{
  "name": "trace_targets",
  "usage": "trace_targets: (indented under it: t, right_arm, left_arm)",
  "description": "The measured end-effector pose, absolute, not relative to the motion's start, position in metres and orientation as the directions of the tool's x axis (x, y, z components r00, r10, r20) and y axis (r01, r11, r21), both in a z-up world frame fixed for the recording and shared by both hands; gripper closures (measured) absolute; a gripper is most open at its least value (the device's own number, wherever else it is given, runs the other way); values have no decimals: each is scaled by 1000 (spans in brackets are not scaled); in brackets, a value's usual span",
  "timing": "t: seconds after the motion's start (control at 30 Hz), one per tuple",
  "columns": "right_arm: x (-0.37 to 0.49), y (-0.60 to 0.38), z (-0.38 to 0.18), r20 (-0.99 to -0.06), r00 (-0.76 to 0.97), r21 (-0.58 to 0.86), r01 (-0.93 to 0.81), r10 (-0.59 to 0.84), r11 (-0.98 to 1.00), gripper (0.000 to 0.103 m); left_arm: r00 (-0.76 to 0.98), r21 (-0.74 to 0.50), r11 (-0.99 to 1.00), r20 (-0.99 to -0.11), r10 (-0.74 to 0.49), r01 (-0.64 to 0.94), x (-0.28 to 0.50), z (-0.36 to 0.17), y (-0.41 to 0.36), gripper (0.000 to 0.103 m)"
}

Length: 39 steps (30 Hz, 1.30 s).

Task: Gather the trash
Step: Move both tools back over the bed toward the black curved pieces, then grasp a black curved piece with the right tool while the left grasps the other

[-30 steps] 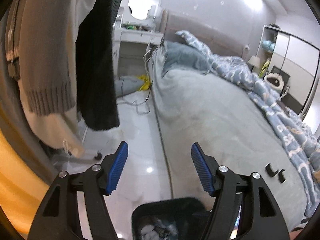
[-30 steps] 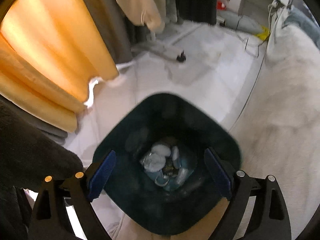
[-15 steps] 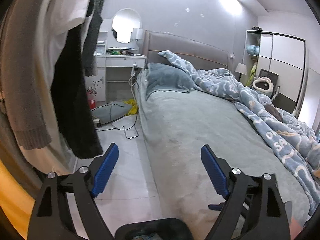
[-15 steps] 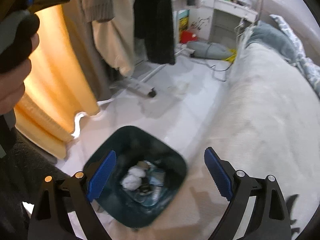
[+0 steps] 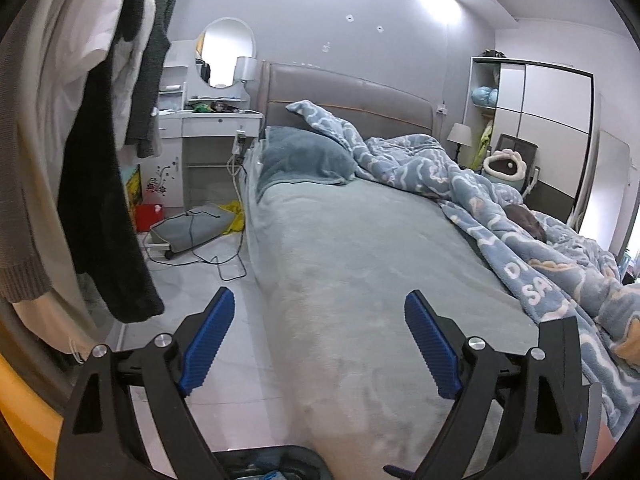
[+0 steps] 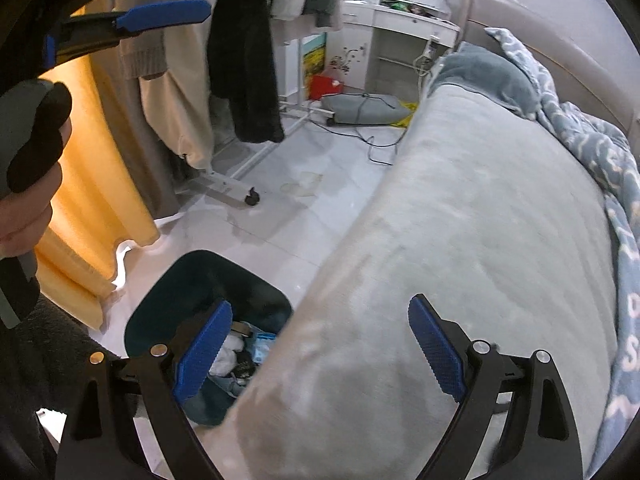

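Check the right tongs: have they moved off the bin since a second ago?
Yes. The right tongs have pulled up and back toward the bed: the bin, which filled the view before, now sits small at lower left.

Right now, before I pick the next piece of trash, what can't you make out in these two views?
- Trash bin contents: right wrist view, partly hidden by the right gripper finger and the bed edge.
- Trash bin in left wrist view: cut off by the bottom edge.
- Items on the dressing table: too small to identify.
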State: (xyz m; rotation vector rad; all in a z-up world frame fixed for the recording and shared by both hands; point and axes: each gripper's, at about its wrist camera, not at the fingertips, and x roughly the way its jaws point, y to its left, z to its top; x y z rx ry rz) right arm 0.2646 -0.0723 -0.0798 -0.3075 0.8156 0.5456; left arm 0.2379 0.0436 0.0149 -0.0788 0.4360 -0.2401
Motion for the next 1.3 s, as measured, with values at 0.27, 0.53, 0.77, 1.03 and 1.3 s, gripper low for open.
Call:
trace_targets:
  t: [0.27,0.53,0.77,1.03,1.3]
  right_arm:
    - [266,-120,-79,-741,601,-63,-508,301,859,12]
    - [264,-165,-78,-724,621,-54,-484,300,873,12]
    - [266,-198,-95,-738,605,-54,-497,301,866,12]
    - [263,-216,-109,-735,606,-49,-495,305,867,12]
    - [265,-227,-114,-752,544,45,-520,372,853,40]
  left_arm:
    - [838,-165,951,-449,-310,263,247,6,11,14]
    - [799,-197,938,-492,-347,286,256,-6,-16,14]
    - [771,-196,933,-524,-360,303,262,-17,-41,14]
    - [735,-206,927,-565,-374,313,267,-29,-64,14]
    - [705,-185,927,-605,-370,328,270,-41,-81,14]
